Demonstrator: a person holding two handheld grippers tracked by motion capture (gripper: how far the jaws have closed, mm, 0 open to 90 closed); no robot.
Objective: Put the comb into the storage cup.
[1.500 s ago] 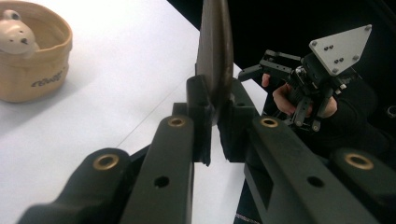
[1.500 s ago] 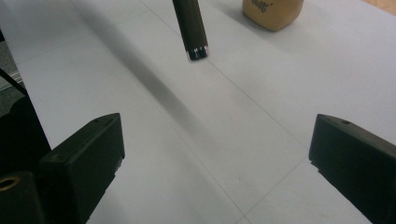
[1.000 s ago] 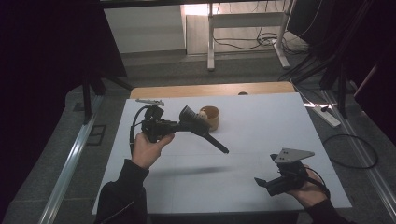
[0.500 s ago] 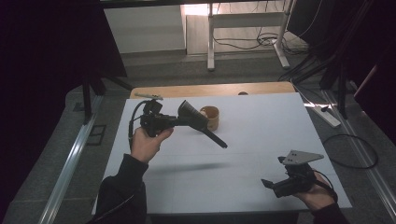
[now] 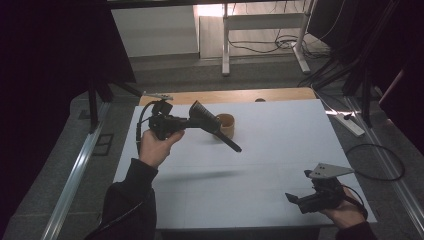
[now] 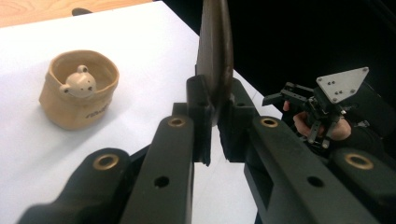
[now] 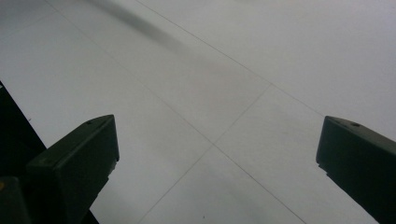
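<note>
White tabletop fills the middle of the room, with a wood strip along its far edge and dark floor, cables and a desk frame beyond.

At the left, the left gripper is held up above the table in the person's left hand. Its jaws are clamped on a black brush: the flared head sits between the pads in the left gripper view, and the thin handle slants down toward the near right. Just beyond the brush, at the far middle of the table, stands a small tan pot with a little bear figure inside, upright and apart from the brush.

At the near right corner, the right gripper rests low in the right hand, jaws spread wide with nothing between them and bare table beneath.

The step in hand looks like carrying the brush, lifted clear and hovering by the pot. The next move probably calls for bringing the handle over the pot's mouth and lowering it in without knocking the light pot over; the free gripper could steady the pot's wall.
</note>
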